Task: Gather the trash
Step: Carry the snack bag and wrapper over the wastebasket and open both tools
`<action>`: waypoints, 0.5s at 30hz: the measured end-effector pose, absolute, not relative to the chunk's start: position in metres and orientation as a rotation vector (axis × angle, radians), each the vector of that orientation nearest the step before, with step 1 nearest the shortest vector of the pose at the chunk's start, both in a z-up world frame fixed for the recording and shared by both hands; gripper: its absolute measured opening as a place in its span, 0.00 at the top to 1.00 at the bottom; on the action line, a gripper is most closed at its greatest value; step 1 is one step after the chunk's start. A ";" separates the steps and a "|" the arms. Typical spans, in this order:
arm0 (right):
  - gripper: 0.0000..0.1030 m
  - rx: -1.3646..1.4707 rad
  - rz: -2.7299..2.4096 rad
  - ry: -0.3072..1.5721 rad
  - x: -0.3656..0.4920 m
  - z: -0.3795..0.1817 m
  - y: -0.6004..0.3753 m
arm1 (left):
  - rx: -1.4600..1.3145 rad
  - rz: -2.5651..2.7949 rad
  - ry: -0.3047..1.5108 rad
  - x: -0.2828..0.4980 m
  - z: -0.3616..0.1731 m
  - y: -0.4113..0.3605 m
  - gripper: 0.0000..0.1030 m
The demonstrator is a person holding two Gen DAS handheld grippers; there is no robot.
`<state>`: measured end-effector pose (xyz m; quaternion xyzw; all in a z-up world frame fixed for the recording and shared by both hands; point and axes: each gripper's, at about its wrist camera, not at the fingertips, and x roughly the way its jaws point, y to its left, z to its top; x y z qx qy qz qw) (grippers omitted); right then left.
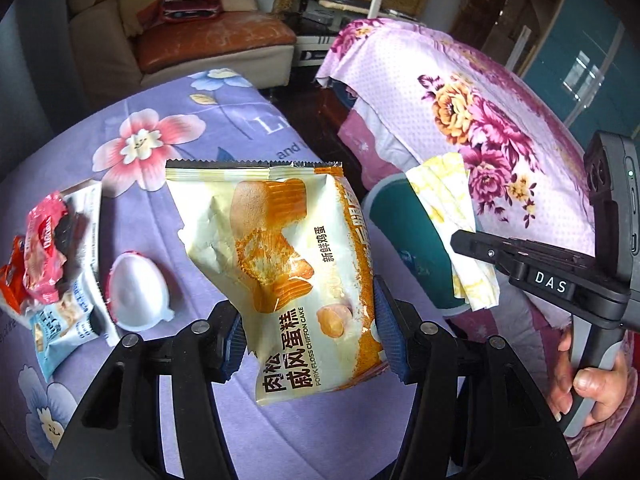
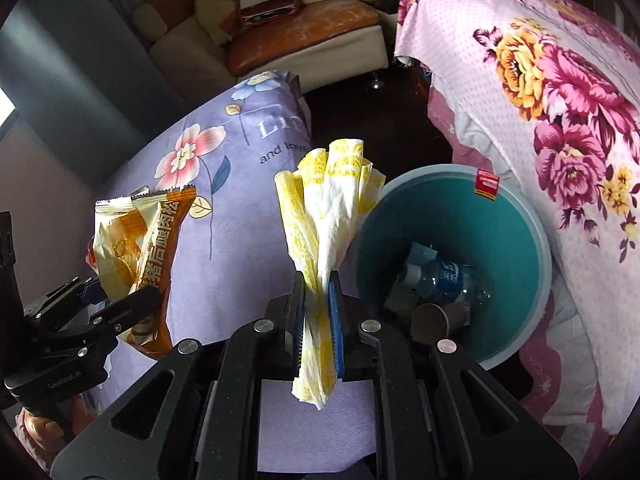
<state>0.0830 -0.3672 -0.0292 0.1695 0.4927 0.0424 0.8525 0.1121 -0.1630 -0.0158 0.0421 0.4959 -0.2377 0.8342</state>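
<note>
Two loads in hand: my left gripper (image 1: pixel 308 330) clamps the cream-and-orange foil cake wrapper (image 1: pixel 276 264) by its lower edge, my right gripper (image 2: pixel 318 312) pinches the crumpled yellow-and-white paper napkin (image 2: pixel 326 216), both raised clear of the lilac floral tablecloth (image 1: pixel 224 128) for dropping into the round teal plastic bin (image 2: pixel 516 216) just beside the table.

A purple flower cloth (image 1: pixel 224 128) covers the table. On it lie crumpled snack wrappers (image 1: pixel 52 264) and a white plastic cup (image 1: pixel 138 292).
</note>
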 end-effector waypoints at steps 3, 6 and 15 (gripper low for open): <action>0.89 0.389 0.053 1.026 0.074 -0.035 -0.395 | 0.125 -0.534 1.075 0.116 -0.023 -0.197 0.45; 0.89 0.417 0.022 1.020 0.067 -0.040 -0.419 | 0.151 -0.556 1.097 0.118 -0.031 -0.221 0.45; 0.89 0.476 -0.060 0.997 0.049 -0.050 -0.470 | 0.226 -0.617 1.123 0.121 -0.046 -0.281 0.45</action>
